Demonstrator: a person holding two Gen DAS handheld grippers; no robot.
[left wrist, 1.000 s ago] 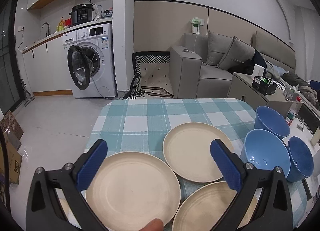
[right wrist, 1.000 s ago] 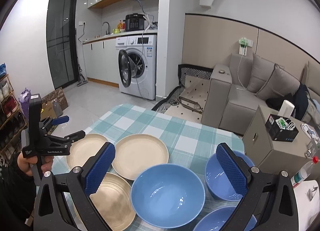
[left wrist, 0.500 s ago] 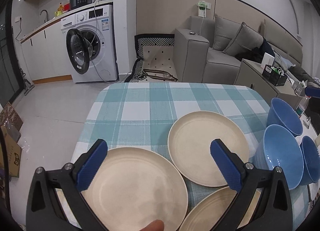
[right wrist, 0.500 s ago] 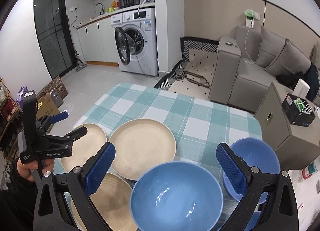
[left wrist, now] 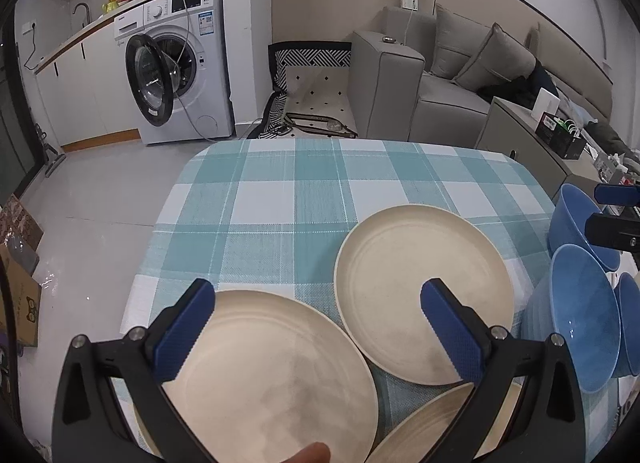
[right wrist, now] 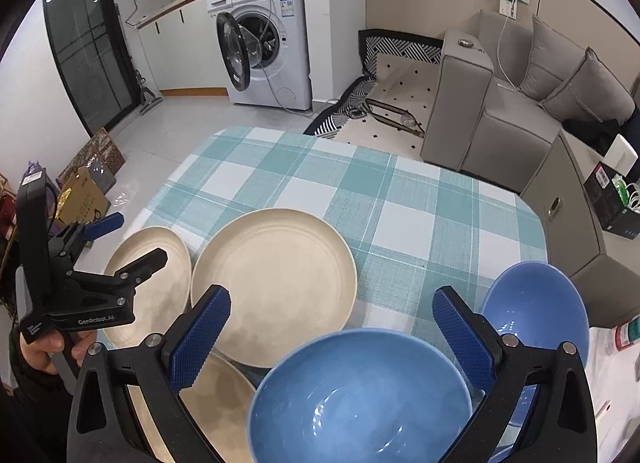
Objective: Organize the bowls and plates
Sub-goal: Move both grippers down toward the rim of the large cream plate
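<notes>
Three cream plates lie on the checked tablecloth [left wrist: 312,199]: a near-left plate [left wrist: 264,379], a middle plate [left wrist: 416,283] and a near plate [left wrist: 428,427] partly hidden by my fingers. Three blue bowls stand at the right: a large one [right wrist: 360,395], a far one [right wrist: 536,311] and a third [left wrist: 630,327] at the edge. My left gripper [left wrist: 316,331] is open and empty above the near-left and middle plates. My right gripper [right wrist: 332,335] is open and empty above the large bowl.
The far half of the table [right wrist: 360,183] holds only the cloth. Beyond it are a washing machine [left wrist: 176,67] with its door open, a grey sofa [left wrist: 440,75] and a side cabinet [right wrist: 576,199]. Cardboard boxes [right wrist: 84,191] lie on the floor at the left.
Both grippers have tilted down and moved closer over the table. The plates and bowls now sit larger and lower in view. Nothing was picked up.
</notes>
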